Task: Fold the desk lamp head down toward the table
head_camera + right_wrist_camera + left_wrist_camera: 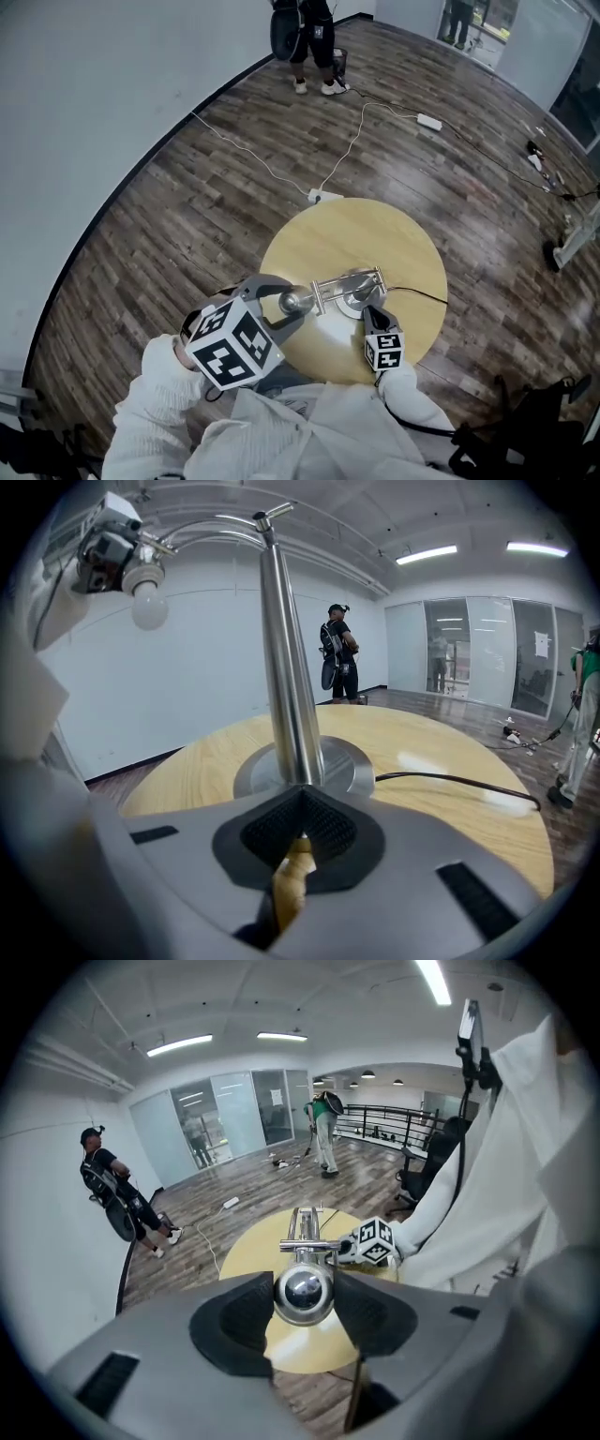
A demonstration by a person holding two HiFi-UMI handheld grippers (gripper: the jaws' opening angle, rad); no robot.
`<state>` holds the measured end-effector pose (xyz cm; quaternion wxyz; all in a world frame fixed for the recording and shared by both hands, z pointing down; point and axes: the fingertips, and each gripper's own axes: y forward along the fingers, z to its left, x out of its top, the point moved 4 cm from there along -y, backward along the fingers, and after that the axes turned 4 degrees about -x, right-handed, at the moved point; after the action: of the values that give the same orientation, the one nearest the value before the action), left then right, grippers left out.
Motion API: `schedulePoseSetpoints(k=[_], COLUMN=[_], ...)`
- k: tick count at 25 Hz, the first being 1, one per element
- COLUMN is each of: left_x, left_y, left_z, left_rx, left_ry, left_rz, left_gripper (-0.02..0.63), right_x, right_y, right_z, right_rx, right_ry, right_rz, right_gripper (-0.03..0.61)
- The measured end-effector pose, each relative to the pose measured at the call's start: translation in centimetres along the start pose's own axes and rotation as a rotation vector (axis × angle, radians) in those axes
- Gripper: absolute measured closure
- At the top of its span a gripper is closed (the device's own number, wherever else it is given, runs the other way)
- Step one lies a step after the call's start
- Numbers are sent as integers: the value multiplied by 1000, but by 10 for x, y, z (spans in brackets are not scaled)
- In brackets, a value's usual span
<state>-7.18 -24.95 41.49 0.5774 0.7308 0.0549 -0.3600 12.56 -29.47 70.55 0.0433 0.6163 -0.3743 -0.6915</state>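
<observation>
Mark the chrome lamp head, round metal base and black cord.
Chrome lamp head [303, 1293]: left gripper view, dome centre.
Round metal base [349, 761]: right gripper view, bare top.
Black cord [455, 780]: right gripper view, mid-length.

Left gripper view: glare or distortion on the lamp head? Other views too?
Left gripper view: fisheye with black corners; chrome lamp head mirrors its surroundings, sharp. Right gripper view: same warp, lamp pole sharp, glare streak on the table. Head view: the wall edge bows, bright sheen on the table.
</observation>
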Motion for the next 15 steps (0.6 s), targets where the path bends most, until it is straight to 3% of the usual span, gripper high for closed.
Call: schedulePoseSetpoints(k=[3,6,15], left_x=[-37,-61,-88], left_y=[28,53,103], left_z=[1,2,7], left_rx=[-7,-23,-52], left_ry=[-52,-92,-133], left_rz=[34,3,-31], left_gripper=[414,414,414], right_x=[1,2,5], right_y=[0,1,4], right_z=[3,5,9], right_rx=[-5,-8,-43], right_ry=[-5,-10,-1], right_rz=[7,14,20], right_gripper=[566,566,566])
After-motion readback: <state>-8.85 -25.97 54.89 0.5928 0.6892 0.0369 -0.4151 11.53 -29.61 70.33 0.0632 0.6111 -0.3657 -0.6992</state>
